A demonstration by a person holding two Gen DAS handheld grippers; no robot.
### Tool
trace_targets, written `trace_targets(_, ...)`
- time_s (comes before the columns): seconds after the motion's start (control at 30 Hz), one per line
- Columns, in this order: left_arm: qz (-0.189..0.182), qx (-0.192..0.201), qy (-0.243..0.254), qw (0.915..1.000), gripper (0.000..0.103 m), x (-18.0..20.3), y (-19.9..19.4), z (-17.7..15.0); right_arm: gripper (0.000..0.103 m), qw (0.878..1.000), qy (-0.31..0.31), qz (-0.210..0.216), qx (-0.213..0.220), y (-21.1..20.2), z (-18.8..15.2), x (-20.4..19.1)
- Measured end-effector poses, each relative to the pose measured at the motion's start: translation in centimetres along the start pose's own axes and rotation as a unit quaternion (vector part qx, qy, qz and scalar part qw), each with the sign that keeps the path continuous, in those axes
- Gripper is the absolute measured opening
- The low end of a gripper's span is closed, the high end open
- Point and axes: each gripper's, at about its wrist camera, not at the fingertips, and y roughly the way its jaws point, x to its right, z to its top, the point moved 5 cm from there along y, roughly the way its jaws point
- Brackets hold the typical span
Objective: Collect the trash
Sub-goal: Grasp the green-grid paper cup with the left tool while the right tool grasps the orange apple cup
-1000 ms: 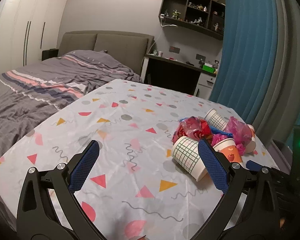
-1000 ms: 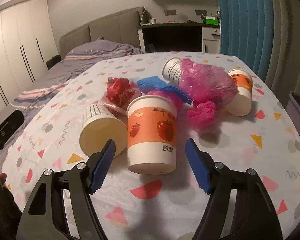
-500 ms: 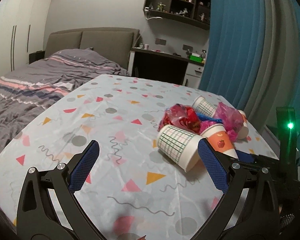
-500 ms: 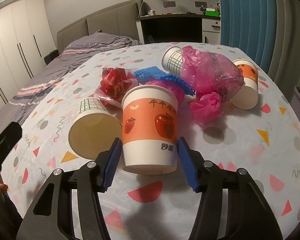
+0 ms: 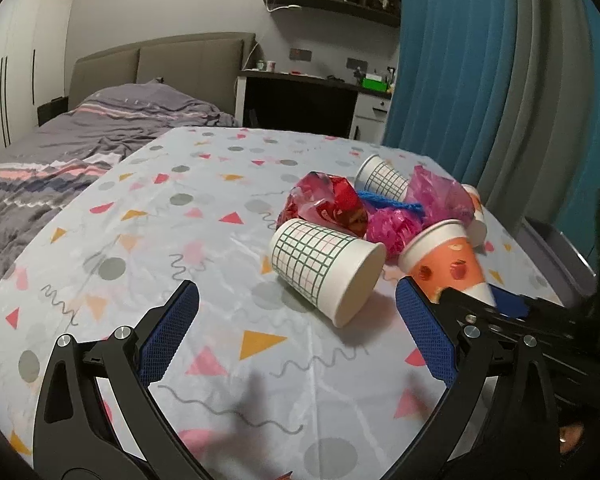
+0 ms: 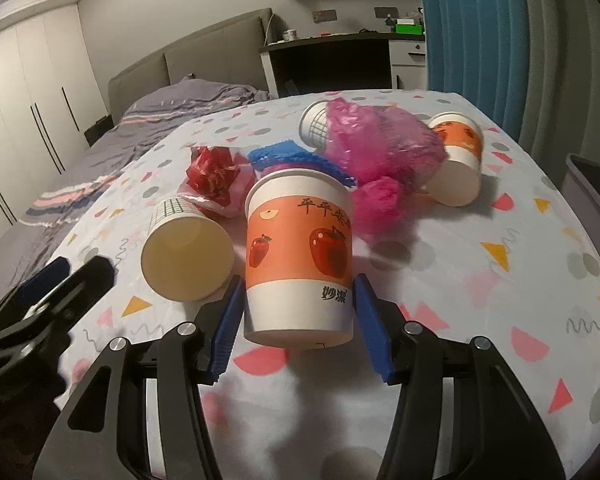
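Table edge: the patterned tablecloth [image 6: 480, 280] curves away at right of the right wrist view, where a grey bin [image 6: 592, 196] stands just beside it.
Open room: bare cloth fills the left half and bottom of the left wrist view; the trash heap crowds centre right.
Apple cup [image 6: 300, 260]: centre of the right wrist view, upside down, base nearest the lens, long axis roughly vertical, tilted a little.
Grid cup [image 5: 324, 264]: on its side, mouth toward lower right in the left wrist view, just beside the apple cup.
Heap: red wrapper [image 5: 328, 204], pink bags [image 6: 380, 152], blue mesh [image 6: 296, 160], two more cups behind.
Right gripper [image 6: 300, 316]: narrow, both blue pads against the apple cup's white band.
Left gripper [image 5: 296, 332]: spread wide, holding nothing, above bare cloth.
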Motion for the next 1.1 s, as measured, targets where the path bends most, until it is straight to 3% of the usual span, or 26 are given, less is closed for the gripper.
trace_targets(0.27,0.014,-0.043,0.020,0.9988,0.075,1.3,2.4,0.5,0.054,1.000,0.019,0.003,0.022,-2.4,0.1,1.7)
trace_targets(0.43,0.023,-0.072,0.021,0.9969,0.051,1.5,3.7,0.0,0.054,0.999,0.023,0.005,0.026,-2.9,0.0,2.3)
trace_targets(0.83,0.014,-0.093,0.015,0.9954,0.007,1.3,4.8,-0.3,0.054,0.999,0.028,0.005,0.029,-3.5,0.0,2.8)
trace_targets(0.9,0.013,-0.094,0.012,0.9954,0.002,1.1,4.9,-0.3,0.054,0.999,0.027,0.005,0.030,-3.6,0.0,2.8)
trace_targets(1.1,0.006,-0.091,0.006,0.9958,0.002,0.9,4.9,-0.3,0.054,0.999,0.026,0.003,0.033,-3.9,-0.1,2.8)
